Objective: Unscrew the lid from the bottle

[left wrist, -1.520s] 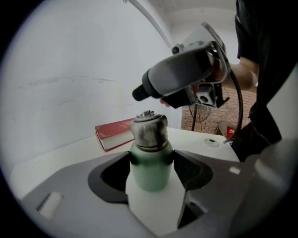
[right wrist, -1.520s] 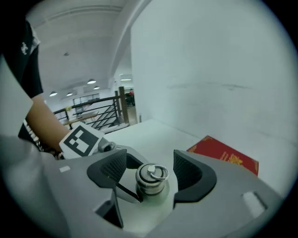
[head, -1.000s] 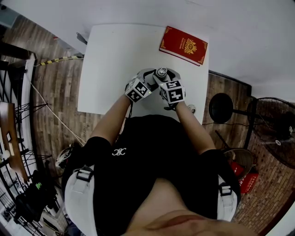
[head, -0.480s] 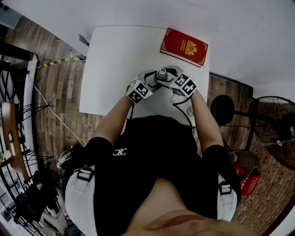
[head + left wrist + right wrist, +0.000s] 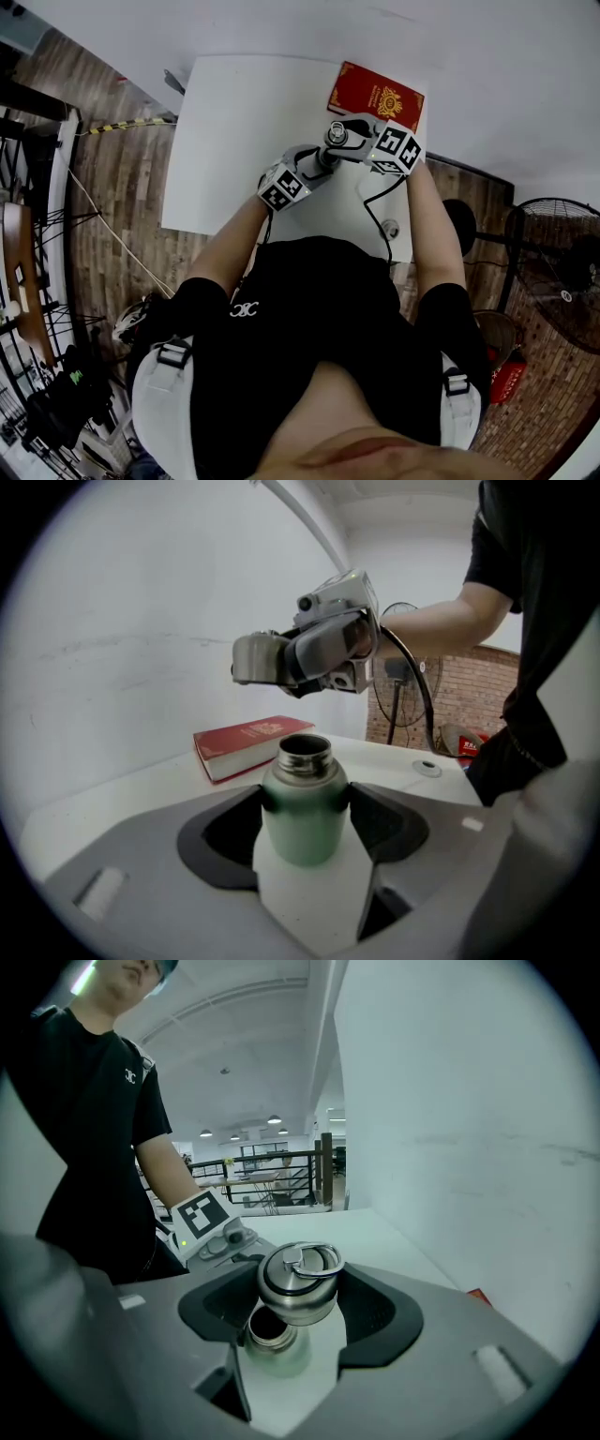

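Note:
A pale green metal bottle [image 5: 302,813] stands upright on the white table [image 5: 230,141], its steel mouth [image 5: 305,751] open. My left gripper [image 5: 302,819] is shut on the bottle's body, both pads touching its sides. The steel lid [image 5: 298,1283] with a ring handle sits between the jaws of my right gripper [image 5: 300,1299], which is shut on it. The lid hangs just above and a little beside the bottle's mouth [image 5: 270,1331], apart from it. In the head view the lid [image 5: 335,134] and right gripper [image 5: 345,133] are just beyond the left gripper [image 5: 314,164].
A red hardcover book [image 5: 375,94] lies at the table's far right corner, just beyond the grippers. A small round object [image 5: 389,227] rests near the table's right front edge. A standing fan [image 5: 561,253] is on the floor to the right. A cable trails from the right gripper.
The right gripper has swung right and away from me with the lid, which now hangs apart above the open bottle mouth. The left gripper and bottle have stayed put.

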{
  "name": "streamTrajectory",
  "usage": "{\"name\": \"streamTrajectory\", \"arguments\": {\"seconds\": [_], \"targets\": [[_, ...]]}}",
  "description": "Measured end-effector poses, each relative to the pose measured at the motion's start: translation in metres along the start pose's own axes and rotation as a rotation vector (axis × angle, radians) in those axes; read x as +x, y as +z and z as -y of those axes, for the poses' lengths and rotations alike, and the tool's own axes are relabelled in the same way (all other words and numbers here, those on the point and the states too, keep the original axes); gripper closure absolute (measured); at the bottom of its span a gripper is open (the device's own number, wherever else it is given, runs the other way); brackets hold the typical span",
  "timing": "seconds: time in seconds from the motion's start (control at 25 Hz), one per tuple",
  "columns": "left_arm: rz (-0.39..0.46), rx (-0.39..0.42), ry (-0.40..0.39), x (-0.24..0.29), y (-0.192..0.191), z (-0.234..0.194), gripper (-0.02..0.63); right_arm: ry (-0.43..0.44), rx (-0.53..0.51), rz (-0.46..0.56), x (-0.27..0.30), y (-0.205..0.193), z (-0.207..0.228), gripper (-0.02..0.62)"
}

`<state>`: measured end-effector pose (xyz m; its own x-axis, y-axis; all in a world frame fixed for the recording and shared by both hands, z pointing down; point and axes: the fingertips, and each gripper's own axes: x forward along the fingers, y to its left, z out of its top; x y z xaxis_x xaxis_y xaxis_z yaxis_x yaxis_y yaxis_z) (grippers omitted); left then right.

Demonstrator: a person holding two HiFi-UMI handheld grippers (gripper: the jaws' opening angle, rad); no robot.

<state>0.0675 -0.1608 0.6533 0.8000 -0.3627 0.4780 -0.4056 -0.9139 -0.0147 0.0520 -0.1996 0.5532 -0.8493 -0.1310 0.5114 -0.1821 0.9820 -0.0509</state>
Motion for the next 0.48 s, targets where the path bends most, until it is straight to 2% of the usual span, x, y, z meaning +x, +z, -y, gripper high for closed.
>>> {"name": "streamTrajectory", "arguments": {"seconds": [0.12, 0.28, 0.4, 0.48], "targets": [[-0.001, -0.009, 0.004, 0.001, -0.002, -0.001, 0.259, -0.044, 0.003, 0.015, -0.002, 0.003, -0.003, 0.327], [-0.001, -0.077, 0.046, -0.004, -0.002, -0.002, 0.252, -0.135, 0.05, 0.068, -0.01, 0.006, -0.007, 0.327], [0.073, -0.099, 0.077, -0.019, 0.019, -0.003, 0.252, -0.226, 0.138, 0.115, -0.023, 0.009, -0.005, 0.327], [0.138, -0.095, 0.117, -0.033, 0.042, -0.009, 0.253, -0.297, 0.197, 0.188, -0.036, 0.017, -0.002, 0.327]]}}
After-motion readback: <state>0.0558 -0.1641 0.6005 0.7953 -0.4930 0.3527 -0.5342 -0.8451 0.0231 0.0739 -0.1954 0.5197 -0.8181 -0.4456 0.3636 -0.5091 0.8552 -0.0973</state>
